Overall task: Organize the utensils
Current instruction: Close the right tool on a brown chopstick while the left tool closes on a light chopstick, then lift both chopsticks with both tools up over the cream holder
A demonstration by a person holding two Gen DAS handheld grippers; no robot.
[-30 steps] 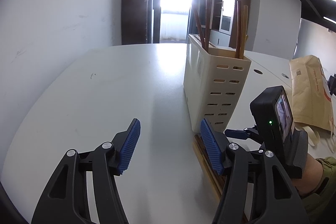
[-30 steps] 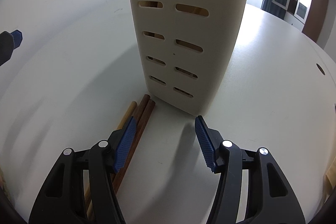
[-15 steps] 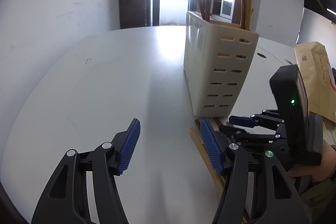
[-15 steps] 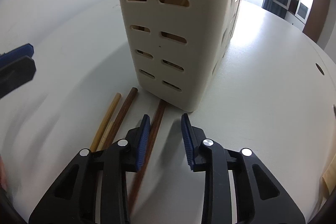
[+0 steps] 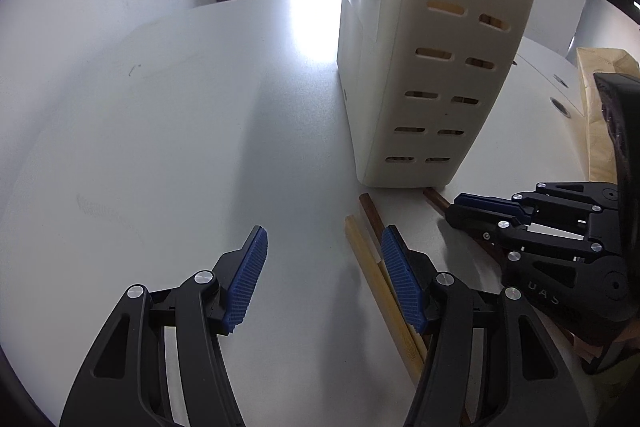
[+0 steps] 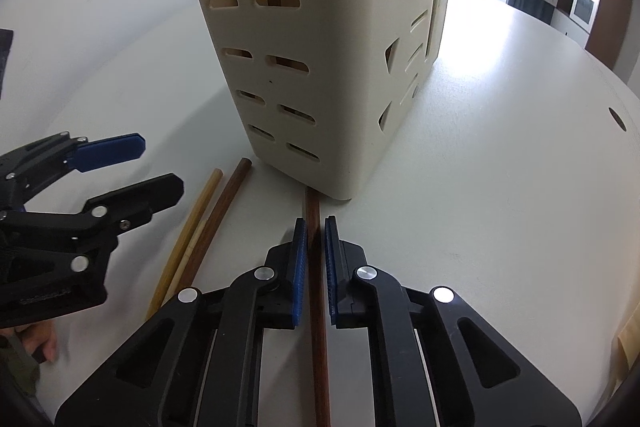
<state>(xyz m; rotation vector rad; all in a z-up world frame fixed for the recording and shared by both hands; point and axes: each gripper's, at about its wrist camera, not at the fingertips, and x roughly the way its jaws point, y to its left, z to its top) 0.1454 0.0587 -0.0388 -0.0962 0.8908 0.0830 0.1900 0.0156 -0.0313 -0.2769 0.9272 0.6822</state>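
A cream slotted utensil holder [image 5: 420, 67] [image 6: 300, 47] stands on the white table with several chopsticks upright inside. Three chopsticks lie at its foot. My right gripper [image 6: 315, 223] [image 5: 456, 209] is shut on one dark brown chopstick [image 6: 312, 203], whose far end touches the holder's corner. To its left lie a light chopstick [image 6: 200, 203] [image 5: 362, 255] and a second dark chopstick [image 6: 228, 191] [image 5: 370, 213]. My left gripper [image 5: 322, 267] [image 6: 160, 167] hovers low over the table, its jaws closing. The light chopstick's end lies below its right finger; the pads touch nothing.
A brown paper envelope [image 5: 600, 99] lies at the table's right side. Cable holes [image 6: 618, 119] pierce the tabletop on the right. A white wall runs along the left, and a bright doorway and cabinets stand beyond the table's far end.
My right gripper has closed from wide open onto the dark chopstick. My left gripper has sunk toward the table and come nearer the holder and the loose chopsticks.
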